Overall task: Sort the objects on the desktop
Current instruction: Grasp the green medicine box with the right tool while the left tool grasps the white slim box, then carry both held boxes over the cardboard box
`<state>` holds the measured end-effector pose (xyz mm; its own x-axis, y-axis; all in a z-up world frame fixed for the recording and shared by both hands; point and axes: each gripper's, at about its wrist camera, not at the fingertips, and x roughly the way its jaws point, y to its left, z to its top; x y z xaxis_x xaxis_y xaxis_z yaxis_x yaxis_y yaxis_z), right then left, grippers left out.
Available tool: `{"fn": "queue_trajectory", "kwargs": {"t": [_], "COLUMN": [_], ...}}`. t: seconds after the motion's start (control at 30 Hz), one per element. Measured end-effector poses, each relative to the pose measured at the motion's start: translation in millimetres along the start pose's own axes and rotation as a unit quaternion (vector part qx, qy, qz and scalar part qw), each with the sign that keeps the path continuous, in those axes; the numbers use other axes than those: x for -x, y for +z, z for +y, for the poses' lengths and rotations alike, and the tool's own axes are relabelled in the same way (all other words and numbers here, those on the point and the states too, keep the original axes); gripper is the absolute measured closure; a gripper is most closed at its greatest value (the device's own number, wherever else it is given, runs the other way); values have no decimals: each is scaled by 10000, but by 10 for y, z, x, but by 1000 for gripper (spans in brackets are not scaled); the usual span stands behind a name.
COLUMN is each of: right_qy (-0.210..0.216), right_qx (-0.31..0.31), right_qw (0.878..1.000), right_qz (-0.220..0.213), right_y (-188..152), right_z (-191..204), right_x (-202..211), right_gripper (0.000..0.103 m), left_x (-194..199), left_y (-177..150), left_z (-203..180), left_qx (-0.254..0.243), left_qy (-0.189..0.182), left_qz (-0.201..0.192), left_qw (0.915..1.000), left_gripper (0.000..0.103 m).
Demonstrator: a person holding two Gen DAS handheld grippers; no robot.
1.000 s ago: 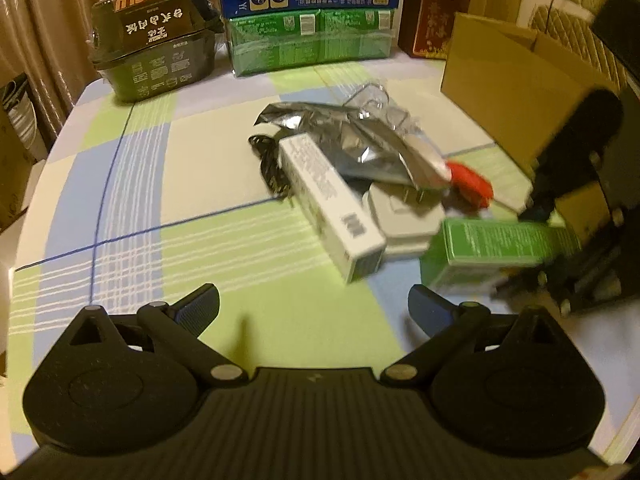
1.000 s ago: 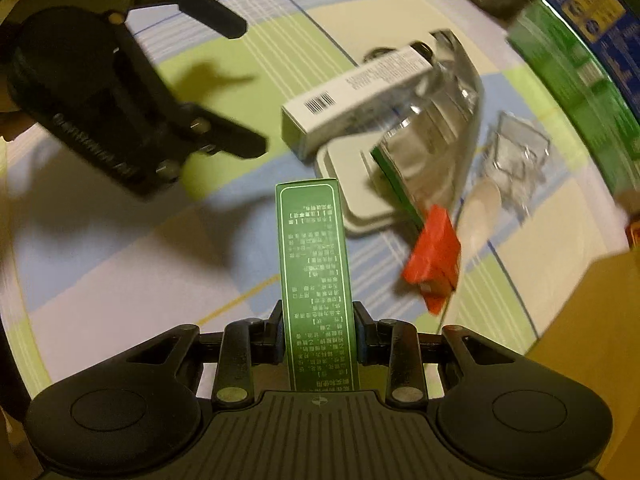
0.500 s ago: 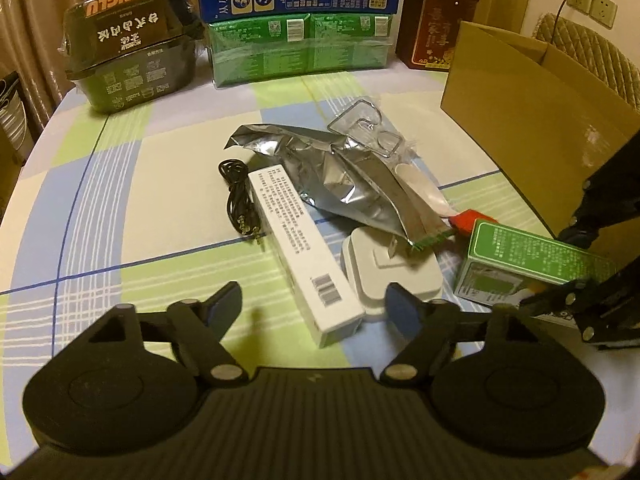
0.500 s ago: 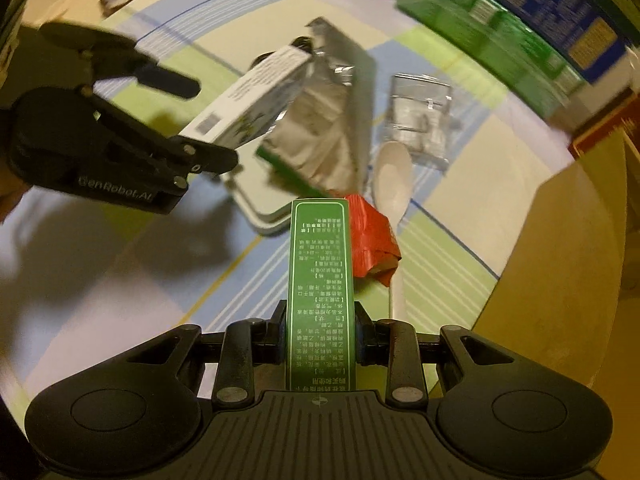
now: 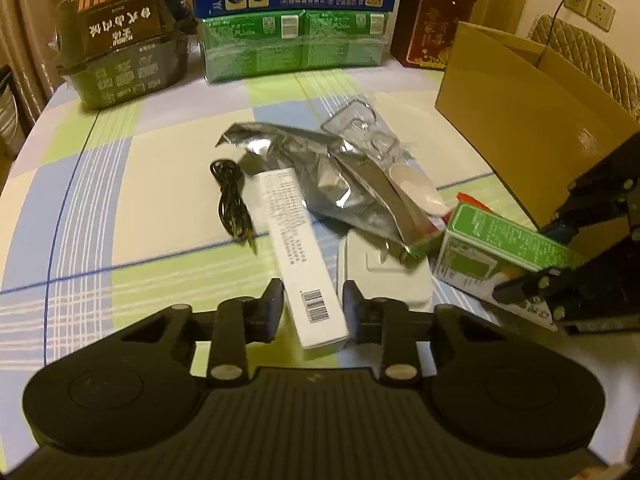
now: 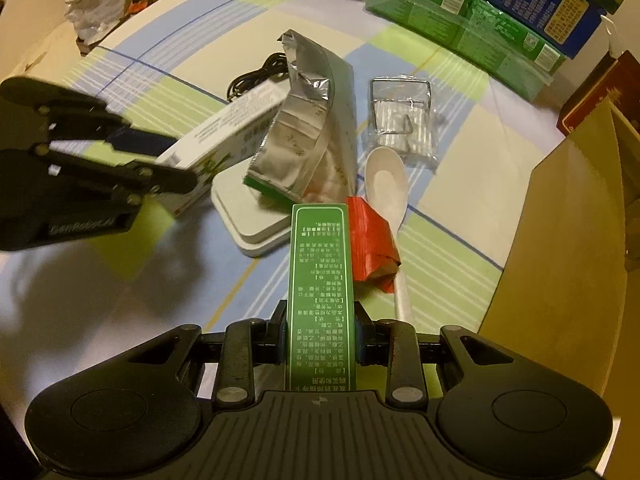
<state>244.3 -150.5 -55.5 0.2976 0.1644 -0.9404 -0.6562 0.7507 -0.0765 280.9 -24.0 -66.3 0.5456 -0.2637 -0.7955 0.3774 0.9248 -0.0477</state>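
The left gripper (image 5: 313, 304) is low over the checked surface (image 5: 120, 208), and its jaws are closing around the near end of the long white box (image 5: 298, 248). The barcode end of this box lies between the two pads; if the pads already press on it, I cannot tell, because a small gap seems to remain at the left side. The white box lies on the surface, with its far end under the silver foil bag (image 5: 320, 168).

The right gripper (image 6: 320, 338) holds the green box (image 6: 322, 300) with narrow jaws, the pads tight on both long sides. The green box is lifted above the surface and points away from the camera, near the brown cardboard carton (image 6: 560, 260).

Beside the white box there is a flat white charger (image 5: 384, 272), partly under the foil bag. A black cable (image 5: 232, 200) lies just left of the white box. A white spoon (image 6: 388, 184) and a red wrapper (image 6: 370, 240) touch each other near the green box. A clear plastic packet (image 6: 400, 120) lies behind the spoon.
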Motion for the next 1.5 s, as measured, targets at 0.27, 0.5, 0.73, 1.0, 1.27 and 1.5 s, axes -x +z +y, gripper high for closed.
{"fn": "queue_trajectory", "kwargs": {"t": [0.27,0.5,0.73,1.0,1.27,1.5], "right_qy": [181,398,438,514,436,372], "right_qx": [-190,-467,-906,-937,-782,-878], "right_qw": [9996,9980,9948,9943,9960,9949], "right_qz": [-72,-145,-172,-47,-22,-326], "right_y": [-173,-420,-577,-544,-537,-560], "right_z": [222,419,372,255,285,284], "right_x": [212,369,261,42,-42,206], "right_gripper": [76,75,75,75,75,75], "left_x": [341,676,705,380,191,288], "left_y": [-331,-668,-687,-559,-533,-568], "left_z": [-193,-400,-445,-437,-440,-514], "left_qx": [-75,-52,-40,-91,-182,-210], "left_qy": [131,-53,-54,-23,-45,18], "left_qz": [418,568,430,472,621,663], "left_qw": [9990,9984,9991,9988,9979,9976], "left_gripper": [82,81,71,71,81,82]}}
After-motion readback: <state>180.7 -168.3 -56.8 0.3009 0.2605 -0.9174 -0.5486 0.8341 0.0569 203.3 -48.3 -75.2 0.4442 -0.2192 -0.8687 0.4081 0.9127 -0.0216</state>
